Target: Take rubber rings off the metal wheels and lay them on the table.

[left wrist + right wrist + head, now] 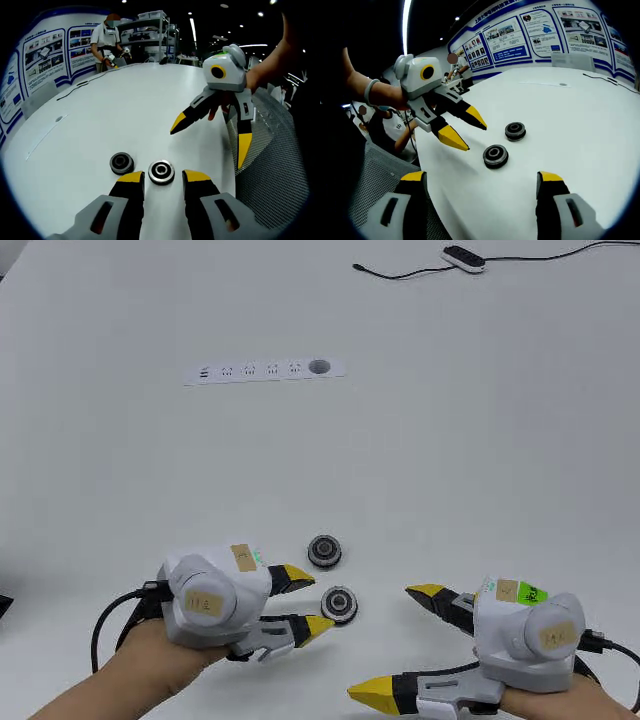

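Wheels, two in number, lie flat on the white table point(450, 460), close together but apart, between the two grippers. The near wheel point(339, 604) sits just beyond the tips of the left gripper point(310, 600), in line with the gap between its jaws; in the head view the nearer jaw tip comes right up to the wheel's edge, and contact cannot be confirmed. The far wheel point(324, 550) lies just past the near one and slightly left, outside the left gripper's farther jaw. Both wheels lie to the left of the right gripper point(395, 642) and well clear of its tips. Each wheel is a small, thick, round disc with a black outer rim; the near wheel shows a bright metal hub in the left gripper view, while the far wheel looks dark throughout. Each gripper has a smooth white and grey body and black jaws with yellow pointed tips. The left gripper's jaws are moderately spread, a little wider than the near wheel, and grip nothing. The right gripper's jaws are spread wide and hold nothing. The table surface is smooth and matte.
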`<state>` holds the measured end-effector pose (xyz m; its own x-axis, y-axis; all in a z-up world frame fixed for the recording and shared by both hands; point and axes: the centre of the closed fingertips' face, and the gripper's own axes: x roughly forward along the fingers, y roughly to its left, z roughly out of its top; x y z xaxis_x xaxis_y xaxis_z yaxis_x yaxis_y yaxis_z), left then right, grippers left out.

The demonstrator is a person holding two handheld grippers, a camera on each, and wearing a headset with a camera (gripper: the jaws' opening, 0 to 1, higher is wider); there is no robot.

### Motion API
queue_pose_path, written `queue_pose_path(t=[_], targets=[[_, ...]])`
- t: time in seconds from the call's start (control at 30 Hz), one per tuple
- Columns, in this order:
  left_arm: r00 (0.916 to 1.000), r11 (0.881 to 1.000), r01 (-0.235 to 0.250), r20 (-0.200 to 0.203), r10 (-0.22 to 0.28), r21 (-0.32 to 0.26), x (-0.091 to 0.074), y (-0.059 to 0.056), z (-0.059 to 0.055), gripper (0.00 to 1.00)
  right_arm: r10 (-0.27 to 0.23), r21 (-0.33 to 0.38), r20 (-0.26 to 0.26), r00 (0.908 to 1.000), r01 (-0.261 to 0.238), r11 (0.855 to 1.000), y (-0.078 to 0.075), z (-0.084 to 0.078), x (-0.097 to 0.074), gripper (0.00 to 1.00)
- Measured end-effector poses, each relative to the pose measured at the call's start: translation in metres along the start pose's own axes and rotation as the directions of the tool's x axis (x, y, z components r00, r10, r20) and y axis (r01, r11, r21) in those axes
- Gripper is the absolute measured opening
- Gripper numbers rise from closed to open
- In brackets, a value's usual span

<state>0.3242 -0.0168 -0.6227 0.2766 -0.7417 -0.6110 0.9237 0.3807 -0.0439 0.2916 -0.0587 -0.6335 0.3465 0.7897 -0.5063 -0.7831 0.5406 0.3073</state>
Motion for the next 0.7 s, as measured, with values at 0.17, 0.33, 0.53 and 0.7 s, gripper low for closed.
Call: queue_pose_path(t=[0.17, 0.33, 0.53, 0.7], targets=[[0.9998, 1.000, 0.010, -0.015, -0.010, 0.016, 0.004, -0.001, 0.000, 0.30, 0.001, 0.005, 0.003, 1.0000, -0.001, 1.000, 0.000, 0.000, 0.001, 0.91], [0.9994, 1.000, 0.012, -0.033, -0.011, 0.022, 0.008, 0.000, -0.003, 0.28, 0.005, 0.011, 0.011, 0.9999, -0.005, 1.000, 0.000, 0.003, 0.002, 0.91], [0.9985, 0.999, 0.011, -0.055, -0.009, 0.032, 0.013, 0.002, -0.005, 0.26, 0.012, 0.015, 0.013, 0.9998, -0.012, 1.000, 0.001, 0.004, 0.005, 0.90], [0.9978, 0.999, 0.015, -0.066, -0.012, 0.037, 0.017, 0.003, -0.004, 0.24, 0.016, 0.020, 0.016, 0.9997, -0.016, 1.000, 0.001, 0.004, 0.007, 0.90]])
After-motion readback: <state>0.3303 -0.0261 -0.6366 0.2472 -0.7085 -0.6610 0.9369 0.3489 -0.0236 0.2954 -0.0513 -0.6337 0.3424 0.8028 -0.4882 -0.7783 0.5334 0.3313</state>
